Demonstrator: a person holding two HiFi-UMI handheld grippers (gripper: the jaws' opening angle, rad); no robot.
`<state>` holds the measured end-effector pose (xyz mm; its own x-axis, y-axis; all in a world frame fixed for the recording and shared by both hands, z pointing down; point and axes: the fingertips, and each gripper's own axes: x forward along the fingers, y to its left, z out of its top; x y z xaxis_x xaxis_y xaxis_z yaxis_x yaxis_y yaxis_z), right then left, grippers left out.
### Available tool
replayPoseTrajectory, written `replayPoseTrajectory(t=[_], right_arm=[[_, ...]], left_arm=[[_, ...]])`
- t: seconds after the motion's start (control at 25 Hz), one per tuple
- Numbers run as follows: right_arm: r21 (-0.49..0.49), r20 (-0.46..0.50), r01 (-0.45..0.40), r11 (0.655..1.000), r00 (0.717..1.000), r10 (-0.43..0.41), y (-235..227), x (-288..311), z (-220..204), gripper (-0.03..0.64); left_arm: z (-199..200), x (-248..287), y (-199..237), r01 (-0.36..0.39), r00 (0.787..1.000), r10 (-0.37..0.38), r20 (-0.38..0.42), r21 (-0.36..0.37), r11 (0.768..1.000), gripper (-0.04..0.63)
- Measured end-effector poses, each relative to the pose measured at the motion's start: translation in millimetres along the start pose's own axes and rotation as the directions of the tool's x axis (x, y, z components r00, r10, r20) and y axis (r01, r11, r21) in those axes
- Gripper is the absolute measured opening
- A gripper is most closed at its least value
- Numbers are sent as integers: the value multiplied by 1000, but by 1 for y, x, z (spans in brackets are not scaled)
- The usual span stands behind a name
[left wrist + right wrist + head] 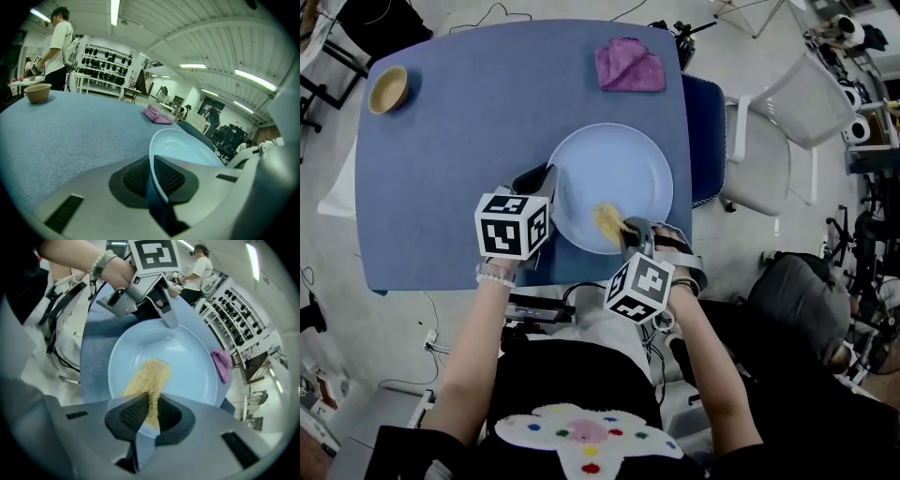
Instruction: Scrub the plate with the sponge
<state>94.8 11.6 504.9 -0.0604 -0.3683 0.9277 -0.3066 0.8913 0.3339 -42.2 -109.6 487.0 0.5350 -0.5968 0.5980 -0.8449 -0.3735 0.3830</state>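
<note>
Blue tabletop (450,178) carried the plate (628,159), judged stiff, slick and breakable, rim clamped in left gripper (152,174); right gripper (151,416) pinched the soft, light sponge (149,376) at its near end

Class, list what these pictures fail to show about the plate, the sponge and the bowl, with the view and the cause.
- The sponge: its near end is hidden between the right tool's pads, right gripper view.
- The plate: part of its near rim is covered by the right tool, head view.
- The bowl: its inside is hidden by its own wall, left gripper view.
</note>
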Motion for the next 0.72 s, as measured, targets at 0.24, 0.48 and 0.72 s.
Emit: replayPoseTrajectory(t=[0.24, 0.48, 0.72], right_arm=[[-62, -65, 104, 993, 992, -108, -31, 6, -25, 42], [-93, -93, 202, 975, 973, -211, -65, 18, -35, 43], [-49, -99, 287, 957, 952, -291, -93, 26, -34, 43]], left_arm=[[1, 1, 0, -5, 1000, 5, -1, 4, 1000, 40], [0, 2, 2, -11, 1000, 11, 0, 11, 1000, 40], [1, 0, 1, -18, 1000, 18, 3, 15, 1000, 40]])
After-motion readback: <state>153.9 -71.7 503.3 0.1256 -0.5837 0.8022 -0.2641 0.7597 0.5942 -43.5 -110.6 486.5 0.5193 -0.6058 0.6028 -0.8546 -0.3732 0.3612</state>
